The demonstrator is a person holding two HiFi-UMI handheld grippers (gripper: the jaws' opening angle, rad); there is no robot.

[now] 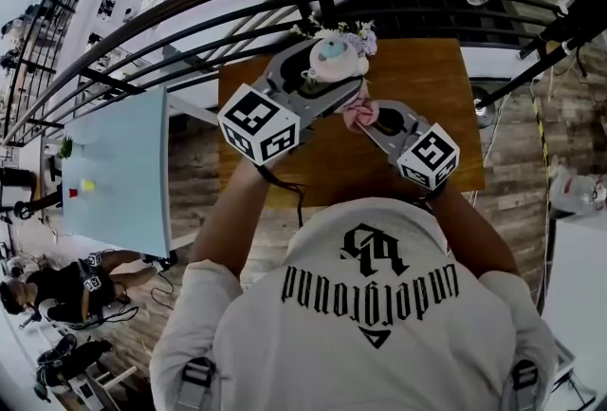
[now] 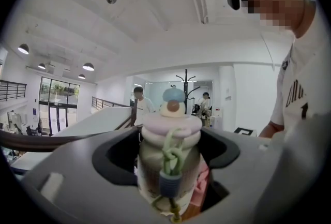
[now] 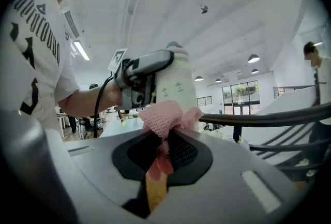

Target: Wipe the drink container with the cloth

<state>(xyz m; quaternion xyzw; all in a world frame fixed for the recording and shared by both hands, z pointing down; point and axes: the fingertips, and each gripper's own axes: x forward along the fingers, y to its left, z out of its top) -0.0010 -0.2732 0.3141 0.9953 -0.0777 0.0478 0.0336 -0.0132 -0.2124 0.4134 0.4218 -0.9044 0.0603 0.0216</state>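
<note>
- There was one brown wooden surface [image 1: 432,115] beside a dark curved railing [image 1: 190,10]. One light blue table [image 1: 123,167] stood off to the left.
- One small bunch of flowers [image 1: 356,31] lay near the far edge of the surface.
- There were two grippers. Each one had one cube with black and white squares on it.
- The left gripper [image 1: 327,79] [image 2: 168,148] was clamped round the one drink container [image 1: 332,58] [image 2: 168,150] [image 3: 176,83]. One jaw pressed on each side of it.
- The drink container was held over the far part of the surface. It was pale, with a pink lid, a blue knob on top and one green knotted strap hanging down its front.
- The right gripper [image 1: 370,115] [image 3: 168,135] was pinched tight on the one pink cloth [image 1: 358,113] [image 3: 168,114] [image 2: 200,187]. The cloth stuck out in a bunch past the jaws.
- The cloth touched the lower side of the drink container, on the person's right.
- In the left gripper view, two people [image 2: 138,100] stood far back in the white room, near one dark coat stand [image 2: 186,86].
- In the head view, one more person [image 1: 57,290] sat down low on the floor at the left.
</note>
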